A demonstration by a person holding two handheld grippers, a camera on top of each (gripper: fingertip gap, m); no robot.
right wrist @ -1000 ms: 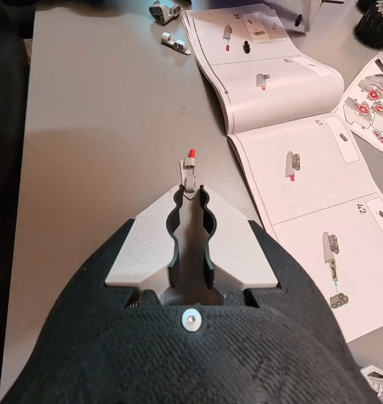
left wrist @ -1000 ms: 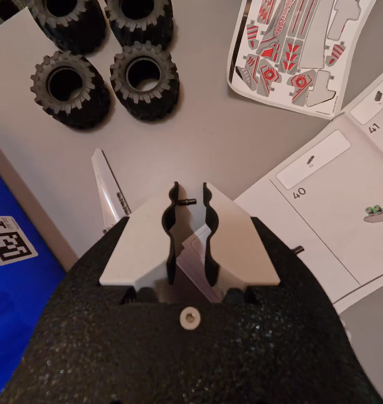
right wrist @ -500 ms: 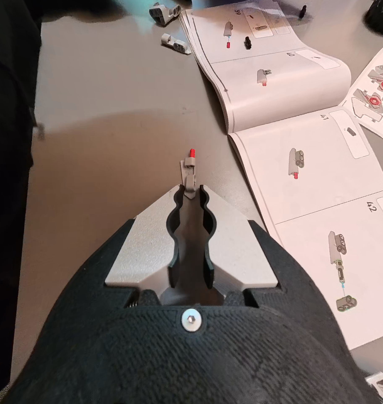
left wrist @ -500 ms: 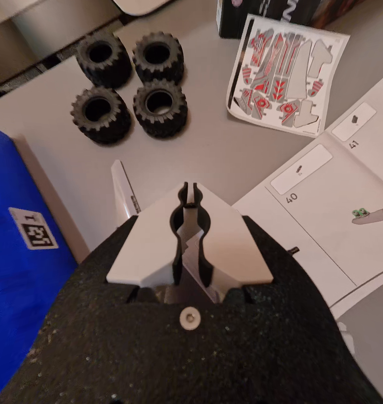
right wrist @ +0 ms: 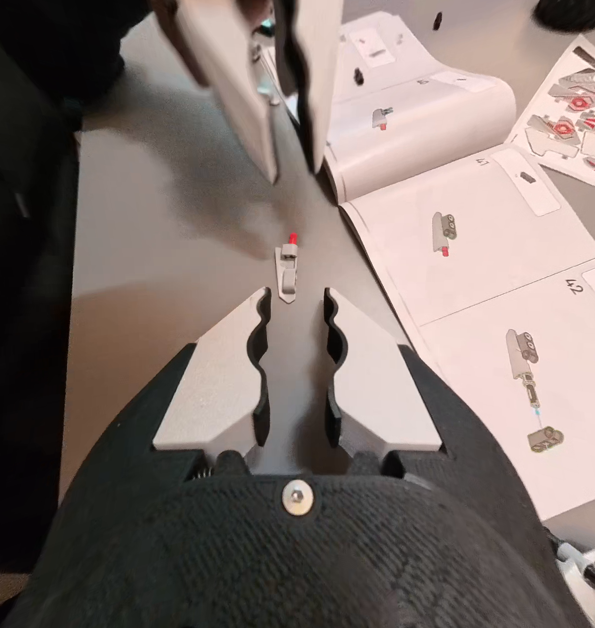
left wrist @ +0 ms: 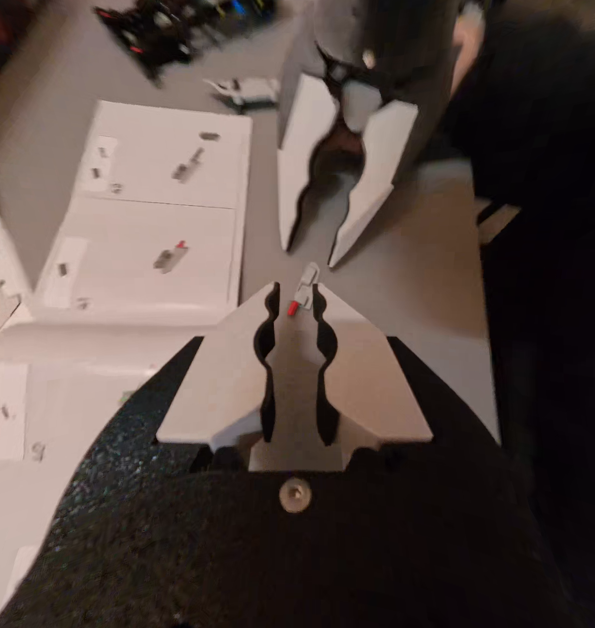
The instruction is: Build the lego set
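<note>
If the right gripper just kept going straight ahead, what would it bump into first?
Most likely the small grey piece with the red pin: it lies on the table just beyond the open right gripper, roughly in line with the gap. Farther on is the left gripper, though depth is hard to judge.

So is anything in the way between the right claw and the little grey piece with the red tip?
No. The right claw is open with the grey piece just beyond its tips, only bare table between.
</note>
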